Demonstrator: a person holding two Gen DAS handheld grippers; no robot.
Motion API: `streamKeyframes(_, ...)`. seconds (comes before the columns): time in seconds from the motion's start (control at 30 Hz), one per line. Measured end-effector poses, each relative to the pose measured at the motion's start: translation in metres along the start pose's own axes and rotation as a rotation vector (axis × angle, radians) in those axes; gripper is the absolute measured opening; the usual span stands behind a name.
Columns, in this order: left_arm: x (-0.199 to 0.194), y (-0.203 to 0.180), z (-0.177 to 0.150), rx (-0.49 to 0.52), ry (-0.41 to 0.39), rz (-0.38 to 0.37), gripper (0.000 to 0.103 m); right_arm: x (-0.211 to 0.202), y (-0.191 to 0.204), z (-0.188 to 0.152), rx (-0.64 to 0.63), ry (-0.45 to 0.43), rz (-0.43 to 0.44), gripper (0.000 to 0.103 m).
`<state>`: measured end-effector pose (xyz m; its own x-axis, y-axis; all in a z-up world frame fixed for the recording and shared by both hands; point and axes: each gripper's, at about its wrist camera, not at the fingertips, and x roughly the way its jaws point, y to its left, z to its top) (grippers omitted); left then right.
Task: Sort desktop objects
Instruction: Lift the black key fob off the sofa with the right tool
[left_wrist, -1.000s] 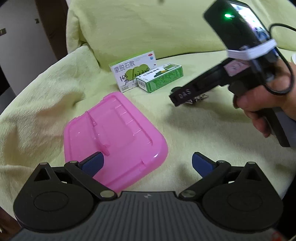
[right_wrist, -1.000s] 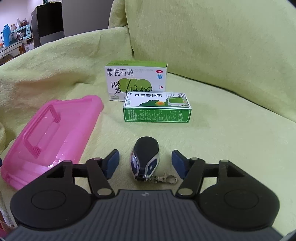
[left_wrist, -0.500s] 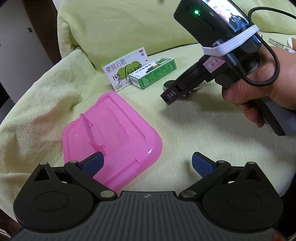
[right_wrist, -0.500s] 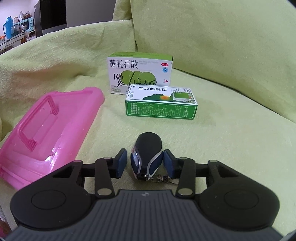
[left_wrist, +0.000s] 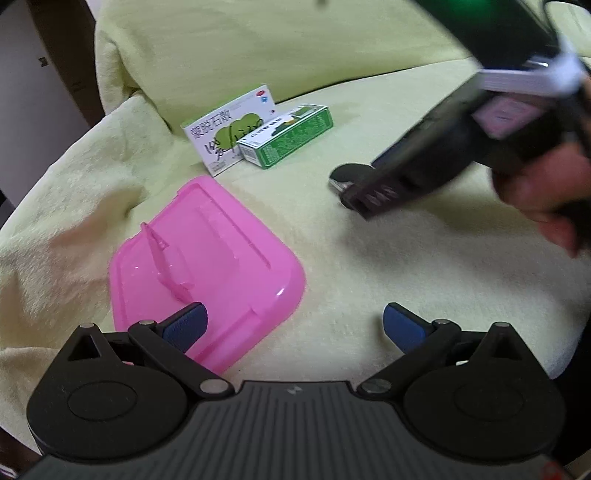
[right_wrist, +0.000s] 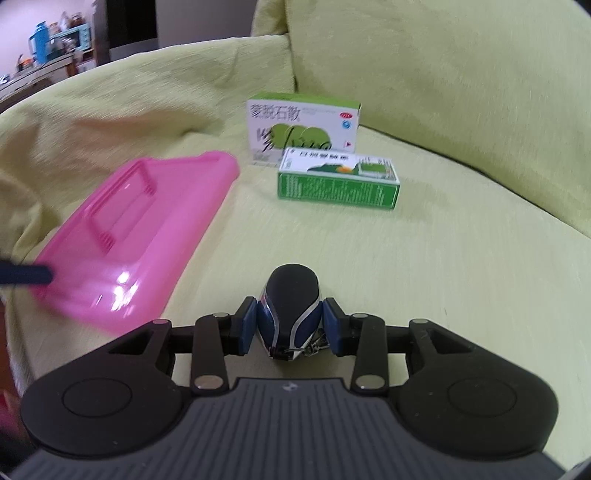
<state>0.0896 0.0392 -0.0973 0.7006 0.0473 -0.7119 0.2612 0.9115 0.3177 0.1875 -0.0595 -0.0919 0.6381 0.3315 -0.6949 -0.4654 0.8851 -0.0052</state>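
Right gripper (right_wrist: 290, 326) has its fingers closed on the key fob (right_wrist: 290, 295), one blue pad pressed to each side. Fob's black nose pointing fwd, its metal clip tucked back between the fingers. It sits low over the yellow-green sofa cover (right_wrist: 461, 258); can't tell if it touches the fabric.

Left gripper (left_wrist: 293, 325) has fingers spread wide, nothing between them. Its left pad overlaps the near edge of the pink box lid (left_wrist: 207, 266); right pad is over bare cover.

Lid lies flat w/ handle side up, left of the fob. Open strip of cover between lid's right edge and the fob. In left wrist view, the person's hand (left_wrist: 543, 192) and right gripper fill the upper right, blurred.

Green box (right_wrist: 338, 182) lies flat ahead of the fob, well apart, clear fabric between. White-and-green box (right_wrist: 303, 127) stands just behind it, near the lid's far corner. Sofa back rises behind both. Right of the fob: open cover out to the cushion edge.
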Motion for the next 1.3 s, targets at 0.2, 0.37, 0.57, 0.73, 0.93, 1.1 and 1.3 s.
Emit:
streamKeyframes(0.2, 0.001, -0.011, 0.002, 0.059, 0.005, -0.029, 0.102, -0.025, -0.001, -0.025, -0.012, 0.022, 0.000, 0.034)
streamKeyframes(0.37, 0.002, -0.017, 0.004, 0.099, 0.004, -0.028, 0.102, -0.030, -0.002, -0.029, -0.008, 0.030, -0.009, 0.034)
streamKeyframes(0.57, 0.001, -0.022, 0.003, 0.143, 0.000, -0.038, 0.102, -0.028, 0.002, -0.030, -0.039, 0.025, -0.022, 0.034)
streamKeyframes(0.73, 0.000, -0.025, 0.003, 0.178, -0.020, -0.081, 0.102, -0.033, 0.001, -0.031, -0.034, 0.018, 0.002, 0.035)
streamKeyframes(0.93, -0.001, -0.034, 0.004, 0.239, -0.046, -0.108, 0.102, -0.043, -0.006, -0.027, 0.026, 0.012, 0.071, 0.034)
streamKeyframes(1.1, -0.002, -0.032, 0.006, 0.252, -0.091, -0.162, 0.098, -0.053, -0.012, -0.023, 0.080, 0.006, 0.140, 0.034)
streamKeyframes(1.3, -0.003, -0.010, 0.008, 0.148, -0.160, -0.301, 0.079, -0.072, -0.018, -0.015, 0.152, -0.005, 0.291, 0.034)
